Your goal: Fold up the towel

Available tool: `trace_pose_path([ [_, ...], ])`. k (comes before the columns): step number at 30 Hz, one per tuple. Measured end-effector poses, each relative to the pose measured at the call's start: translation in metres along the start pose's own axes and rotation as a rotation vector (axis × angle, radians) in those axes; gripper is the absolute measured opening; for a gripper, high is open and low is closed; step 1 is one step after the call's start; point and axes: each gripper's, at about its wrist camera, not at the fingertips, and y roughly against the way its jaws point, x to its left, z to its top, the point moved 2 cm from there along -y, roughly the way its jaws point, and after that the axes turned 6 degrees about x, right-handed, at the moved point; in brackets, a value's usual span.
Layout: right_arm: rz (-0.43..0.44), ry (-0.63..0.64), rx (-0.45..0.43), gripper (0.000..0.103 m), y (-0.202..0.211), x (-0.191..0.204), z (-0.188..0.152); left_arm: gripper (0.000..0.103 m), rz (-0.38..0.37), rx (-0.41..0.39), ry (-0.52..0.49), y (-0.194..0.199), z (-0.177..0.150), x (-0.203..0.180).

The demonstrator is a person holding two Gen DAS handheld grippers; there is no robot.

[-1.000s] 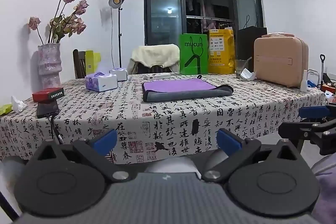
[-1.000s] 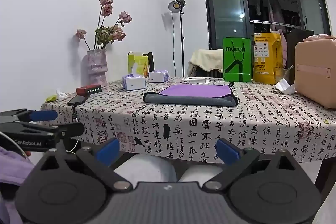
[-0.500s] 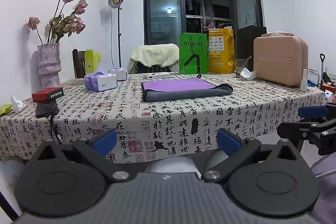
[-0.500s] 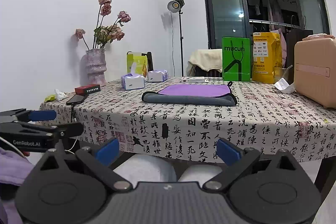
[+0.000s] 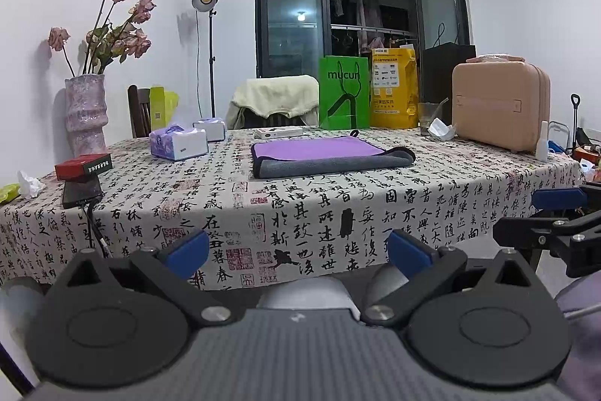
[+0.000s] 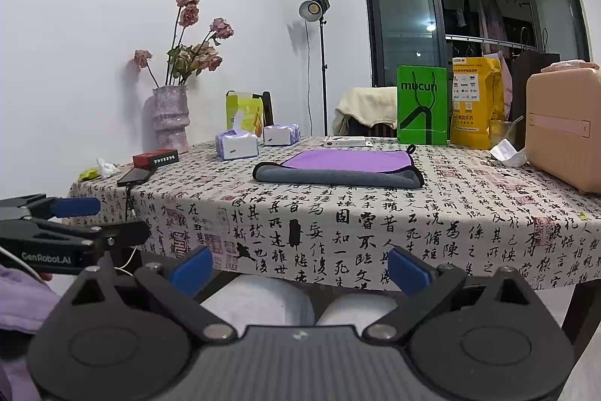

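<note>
A purple and grey towel (image 5: 326,156) lies folded flat on the middle of the table, purple side up with a grey edge at the front; it also shows in the right wrist view (image 6: 342,168). My left gripper (image 5: 298,252) is open and empty, held low in front of the table edge, well short of the towel. My right gripper (image 6: 298,267) is open and empty at the same height. Each gripper shows at the side of the other's view.
The table (image 5: 225,209) has a calligraphy-print cloth. On it stand tissue boxes (image 5: 178,145), a vase of dried roses (image 5: 84,115), a red box (image 5: 83,166), a phone with cable (image 5: 80,192), green (image 5: 343,98) and yellow (image 5: 394,89) bags and a pink case (image 5: 501,106).
</note>
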Motion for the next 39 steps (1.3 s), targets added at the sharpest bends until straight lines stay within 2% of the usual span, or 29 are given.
trace_pose_path([
  [39, -0.006, -0.014, 0.006, 0.1, -0.0029, -0.0003, -0.0025, 0.103, -0.003, 0.004, -0.003, -0.0016, -0.0022, -0.001],
])
